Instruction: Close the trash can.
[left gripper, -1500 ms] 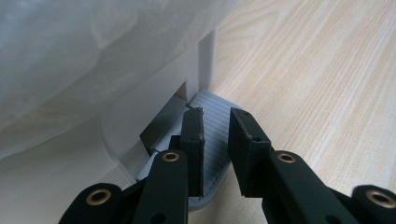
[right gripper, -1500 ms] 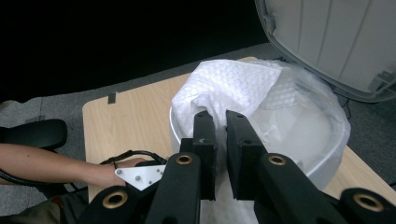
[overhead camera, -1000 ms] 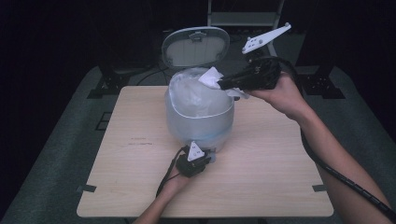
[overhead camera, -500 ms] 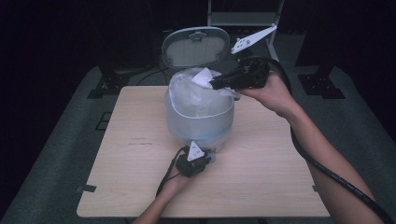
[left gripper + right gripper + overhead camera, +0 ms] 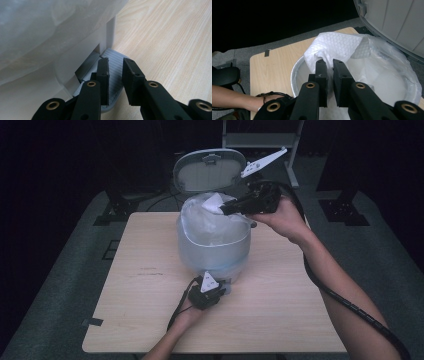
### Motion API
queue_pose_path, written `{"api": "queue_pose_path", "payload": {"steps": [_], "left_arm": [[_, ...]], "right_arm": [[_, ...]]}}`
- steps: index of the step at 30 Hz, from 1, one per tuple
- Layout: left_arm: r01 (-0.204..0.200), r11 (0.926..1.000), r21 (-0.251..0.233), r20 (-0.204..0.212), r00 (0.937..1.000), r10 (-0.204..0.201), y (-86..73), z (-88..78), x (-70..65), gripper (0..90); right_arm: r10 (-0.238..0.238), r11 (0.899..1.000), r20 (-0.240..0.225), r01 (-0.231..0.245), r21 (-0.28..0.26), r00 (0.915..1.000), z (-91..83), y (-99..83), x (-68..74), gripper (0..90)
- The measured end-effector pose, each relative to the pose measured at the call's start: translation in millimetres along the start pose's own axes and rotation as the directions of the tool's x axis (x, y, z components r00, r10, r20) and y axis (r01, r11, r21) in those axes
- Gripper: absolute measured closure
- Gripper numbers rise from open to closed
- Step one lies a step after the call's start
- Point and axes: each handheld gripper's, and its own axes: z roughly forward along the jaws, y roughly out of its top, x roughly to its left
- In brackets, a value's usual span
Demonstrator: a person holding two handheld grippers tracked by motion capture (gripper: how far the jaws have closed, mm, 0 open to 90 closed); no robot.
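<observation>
Bin (image 5: 214,247) on a wooden table (image 5: 300,310), lid (image 5: 210,168) up, with crumpled paper (image 5: 215,202) held over its mouth.

Left gripper (image 5: 210,290), jaws pressed together, bears down on the pedal (image 5: 113,67) at the bin's foot, likely to keep the lid raised. Right gripper (image 5: 227,209) pinches the paper just above the bag-lined (image 5: 392,62) opening, seemingly so it drops inside once let go.
</observation>
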Motion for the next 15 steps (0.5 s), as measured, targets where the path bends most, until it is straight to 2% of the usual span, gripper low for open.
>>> {"api": "queue_pose_path", "payload": {"steps": [7, 15], "left_arm": [[0.000, 1.0000, 0.000, 0.000, 1.0000, 0.000, 0.0, 0.0, 0.1, 75.7], [0.004, 1.0000, 0.002, 0.001, 1.0000, -0.004, 0.0, -0.2, 0.2, 75.7]], "right_arm": [[-0.004, 1.000, -0.001, 0.004, 0.007, 1.0000, 8.9, -0.1, -1.9, 82.2], [-0.006, 0.999, 0.005, 0.006, 0.039, 1.0000, 24.0, 1.5, -4.1, 81.8]]}}
